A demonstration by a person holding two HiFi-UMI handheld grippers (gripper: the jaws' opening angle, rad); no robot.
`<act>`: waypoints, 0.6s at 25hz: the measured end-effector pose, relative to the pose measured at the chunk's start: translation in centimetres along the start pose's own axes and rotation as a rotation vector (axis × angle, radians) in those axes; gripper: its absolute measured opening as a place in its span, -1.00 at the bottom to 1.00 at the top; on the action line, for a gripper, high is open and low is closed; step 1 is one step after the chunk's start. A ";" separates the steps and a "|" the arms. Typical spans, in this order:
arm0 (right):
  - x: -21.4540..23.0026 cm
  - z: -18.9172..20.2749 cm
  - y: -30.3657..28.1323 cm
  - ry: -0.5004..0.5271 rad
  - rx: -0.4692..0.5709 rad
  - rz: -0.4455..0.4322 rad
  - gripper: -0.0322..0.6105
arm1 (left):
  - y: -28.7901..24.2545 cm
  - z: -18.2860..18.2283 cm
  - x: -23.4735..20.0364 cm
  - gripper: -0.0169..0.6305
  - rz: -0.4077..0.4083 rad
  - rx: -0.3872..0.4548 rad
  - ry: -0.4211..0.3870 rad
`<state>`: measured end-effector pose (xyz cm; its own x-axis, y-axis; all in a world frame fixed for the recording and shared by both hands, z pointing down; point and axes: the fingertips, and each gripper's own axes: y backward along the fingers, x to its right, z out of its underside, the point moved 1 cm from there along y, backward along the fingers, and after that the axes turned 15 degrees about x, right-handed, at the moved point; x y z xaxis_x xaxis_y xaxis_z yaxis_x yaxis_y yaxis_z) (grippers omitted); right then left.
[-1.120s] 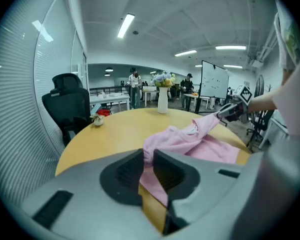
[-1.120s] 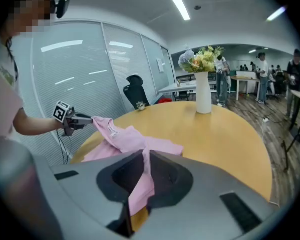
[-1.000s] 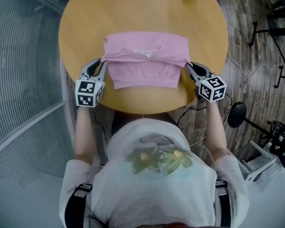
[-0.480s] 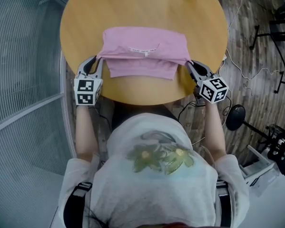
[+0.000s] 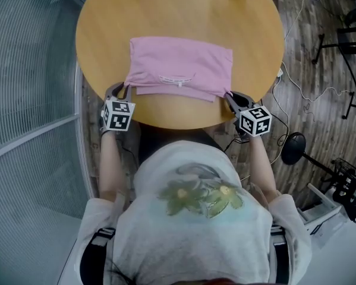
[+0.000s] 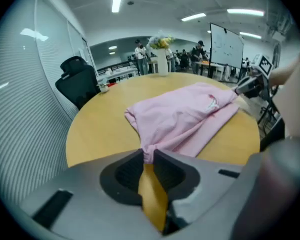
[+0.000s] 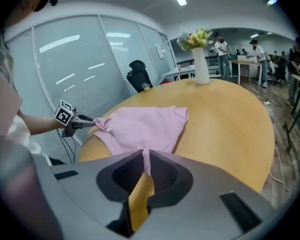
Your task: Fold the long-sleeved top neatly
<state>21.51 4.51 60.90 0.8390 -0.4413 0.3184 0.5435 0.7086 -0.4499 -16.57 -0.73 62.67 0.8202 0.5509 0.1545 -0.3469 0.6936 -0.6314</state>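
A pink long-sleeved top (image 5: pixel 180 64) lies folded into a wide band on the round wooden table (image 5: pixel 166 13), its collar label facing me near the front edge. My left gripper (image 5: pixel 123 91) is shut on the top's near left corner (image 6: pixel 147 151). My right gripper (image 5: pixel 227 96) is shut on the near right corner (image 7: pixel 145 156). Both grippers sit at the table's front edge, one at each end of the folded layer. In the left gripper view the right gripper (image 6: pixel 247 86) shows at the far end of the top (image 6: pixel 185 116); in the right gripper view the left gripper (image 7: pixel 77 123) shows likewise.
A white vase with flowers (image 7: pixel 200 59) stands at the table's far side. A ribbed glass wall (image 5: pixel 29 100) runs close on the left. Cables (image 5: pixel 296 70) and black stands (image 5: pixel 296 144) lie on the wooden floor to the right. A black office chair (image 6: pixel 77 84) stands behind the table.
Both grippers have pulled the top's upper layer toward me and down, so the collar label now lies near the front edge and covers the lower layer that showed before.
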 end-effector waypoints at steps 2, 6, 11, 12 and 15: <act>-0.3 -2.8 1.0 -0.010 0.088 -0.010 -0.76 | 0.9 -2.3 -0.9 -0.75 -0.016 0.080 0.061; -2.0 -4.0 2.4 -0.017 0.141 -0.067 -0.76 | 2.3 -3.0 -1.4 -0.75 0.000 0.107 0.042; -2.5 3.1 1.3 0.038 -0.095 -0.107 -0.76 | 1.0 2.5 0.5 -0.75 0.069 -0.100 -0.069; -2.4 4.4 0.9 0.047 -0.134 -0.106 -0.76 | 0.4 3.6 0.9 -0.75 0.083 -0.142 -0.091; -2.2 6.6 0.1 0.044 -0.183 -0.104 -0.76 | -0.5 5.9 1.8 -0.75 0.112 -0.216 -0.149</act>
<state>19.50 9.23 65.68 0.7764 -0.5332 0.3360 0.6196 0.5478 -0.5622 -17.60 2.59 67.75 0.7005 0.6919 0.1748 -0.3135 0.5184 -0.7956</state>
